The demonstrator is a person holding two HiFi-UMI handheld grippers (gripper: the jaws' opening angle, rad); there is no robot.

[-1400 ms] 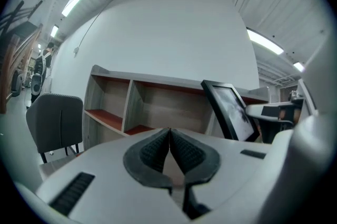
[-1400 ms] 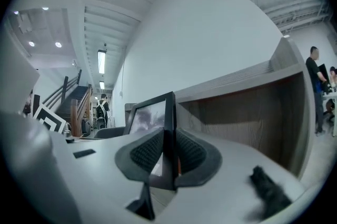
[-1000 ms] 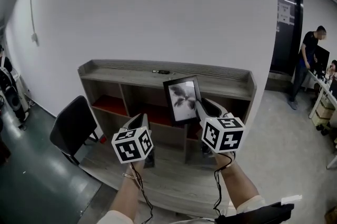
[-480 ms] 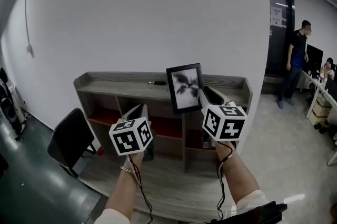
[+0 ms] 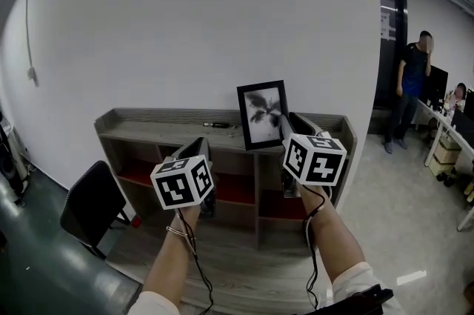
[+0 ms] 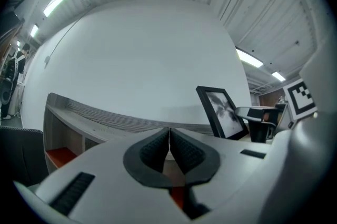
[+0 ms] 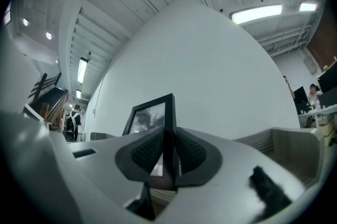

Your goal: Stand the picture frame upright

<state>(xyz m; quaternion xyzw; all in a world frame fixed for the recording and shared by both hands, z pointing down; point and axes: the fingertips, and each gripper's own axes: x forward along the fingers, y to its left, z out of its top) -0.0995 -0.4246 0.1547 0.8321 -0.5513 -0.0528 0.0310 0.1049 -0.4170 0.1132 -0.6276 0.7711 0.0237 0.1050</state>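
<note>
Edge of the black rectangular picture frame is clamped in the jaws of the right gripper, upright at centre frame for placing. Jaws of the left gripper are closed, empty.

The picture frame looks matt black, the shelf unit grey wood-grain.
</note>
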